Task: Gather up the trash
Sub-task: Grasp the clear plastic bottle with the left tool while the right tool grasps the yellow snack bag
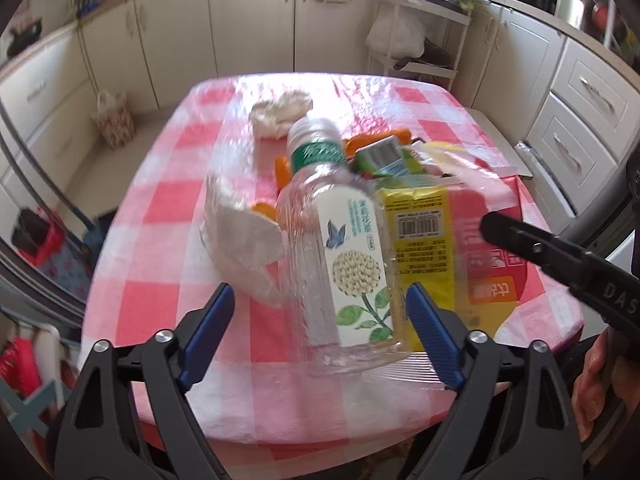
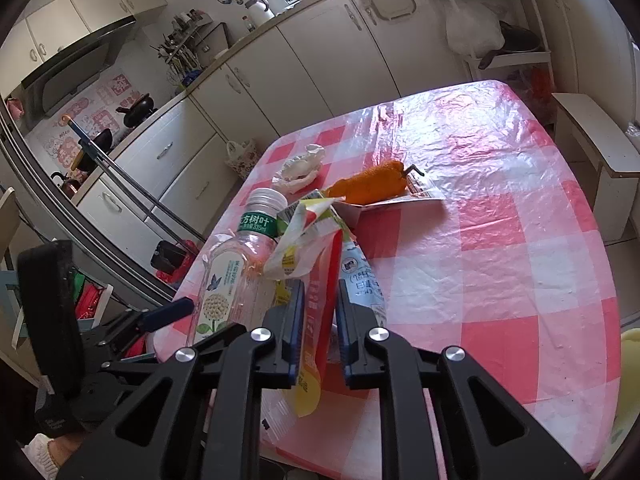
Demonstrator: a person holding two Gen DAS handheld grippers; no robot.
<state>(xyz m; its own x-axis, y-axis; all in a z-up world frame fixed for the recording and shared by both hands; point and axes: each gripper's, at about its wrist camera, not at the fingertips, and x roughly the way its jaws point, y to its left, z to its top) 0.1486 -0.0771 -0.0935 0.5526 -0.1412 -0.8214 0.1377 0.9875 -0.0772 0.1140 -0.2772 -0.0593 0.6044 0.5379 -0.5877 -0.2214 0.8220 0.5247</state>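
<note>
left wrist: bottle (image 1: 344,248) cap-end away

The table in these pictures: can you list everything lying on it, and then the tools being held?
Table: one, pink and white checked cover.
Bottle: one, clear, green band, lying between the left tool's fingers.
Wrapper: one, yellow and red, beside the bottle.
Tissue: one, white, left of the bottle.
Crumpled paper: one, white, far side.
Orange peel: orange, behind the bottle; count unclear.
Left gripper: black, blue pads, open around the bottle.
Right gripper: black, pinching the wrapper.
</note>
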